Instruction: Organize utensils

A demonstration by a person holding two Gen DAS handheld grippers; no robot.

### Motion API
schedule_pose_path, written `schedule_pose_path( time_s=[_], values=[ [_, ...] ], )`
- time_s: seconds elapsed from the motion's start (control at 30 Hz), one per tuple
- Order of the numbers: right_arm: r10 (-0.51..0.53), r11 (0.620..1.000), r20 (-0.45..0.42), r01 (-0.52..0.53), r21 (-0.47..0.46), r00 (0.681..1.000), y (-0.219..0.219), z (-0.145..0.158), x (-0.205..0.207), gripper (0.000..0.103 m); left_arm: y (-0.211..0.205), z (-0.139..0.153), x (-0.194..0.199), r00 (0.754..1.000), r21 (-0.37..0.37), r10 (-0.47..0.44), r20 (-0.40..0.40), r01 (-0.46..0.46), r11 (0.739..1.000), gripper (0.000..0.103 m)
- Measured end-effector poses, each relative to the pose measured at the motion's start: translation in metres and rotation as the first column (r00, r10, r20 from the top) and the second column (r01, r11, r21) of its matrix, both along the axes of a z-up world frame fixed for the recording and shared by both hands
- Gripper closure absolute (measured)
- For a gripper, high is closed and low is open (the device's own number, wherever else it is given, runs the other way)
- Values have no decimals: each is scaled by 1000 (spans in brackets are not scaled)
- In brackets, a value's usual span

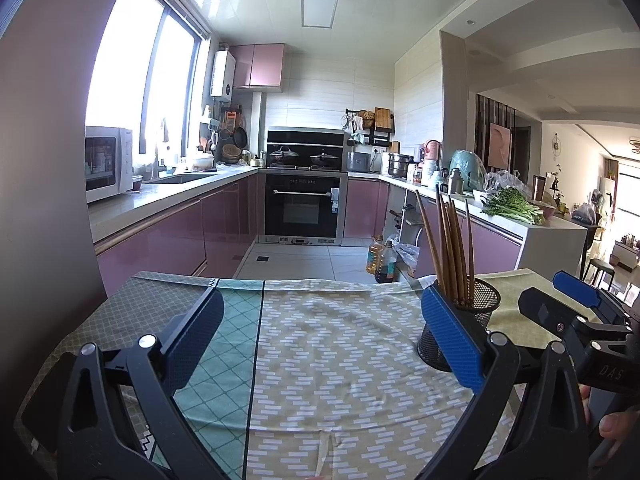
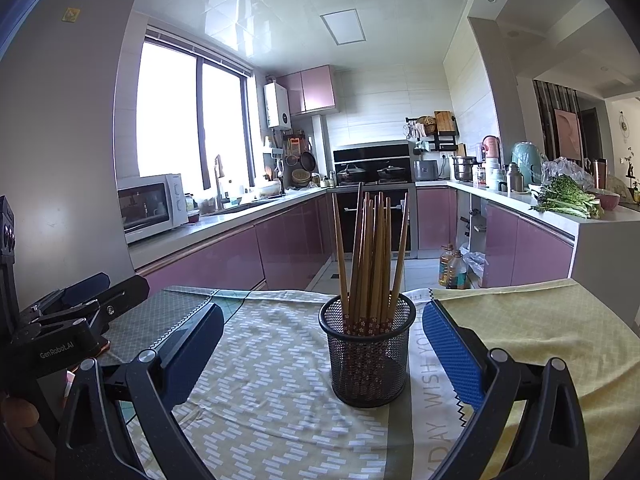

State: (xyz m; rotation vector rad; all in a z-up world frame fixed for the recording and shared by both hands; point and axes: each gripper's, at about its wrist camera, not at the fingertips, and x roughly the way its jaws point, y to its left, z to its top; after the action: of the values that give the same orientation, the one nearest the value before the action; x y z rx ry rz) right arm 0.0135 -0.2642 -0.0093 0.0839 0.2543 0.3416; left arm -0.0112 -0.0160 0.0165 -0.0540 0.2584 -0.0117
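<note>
Both my left gripper and right gripper gape wide, holding nothing. The chopsticks stand bundled in the mesh holder, centre of the tablecloth, between my right fingers. No loose utensils show, so sorting looks finished.

we see a bundle of wooden chopsticks standing nearly upright in a black wire-mesh cup, thin ends up and fanning apart a little, with one stick on each side leaning further out than the rest. their lower ends carry a reddish band with small pale flowers, visible through the mesh just under the rim. the cup stands upright on the table, on the cloth with white dashes, right where that cloth meets a yellow one; from the left wrist view it sits at the right.
</note>
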Motion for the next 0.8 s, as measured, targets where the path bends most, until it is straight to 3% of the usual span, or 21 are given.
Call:
schedule_pose_path(
  time_s=[0.8],
  values=[
    [-2, 1000, 0, 2, 4, 1000, 1, -2, 3, 7, -1, 1, 1, 1000, 0, 0, 0, 0, 1000, 6]
  ],
)
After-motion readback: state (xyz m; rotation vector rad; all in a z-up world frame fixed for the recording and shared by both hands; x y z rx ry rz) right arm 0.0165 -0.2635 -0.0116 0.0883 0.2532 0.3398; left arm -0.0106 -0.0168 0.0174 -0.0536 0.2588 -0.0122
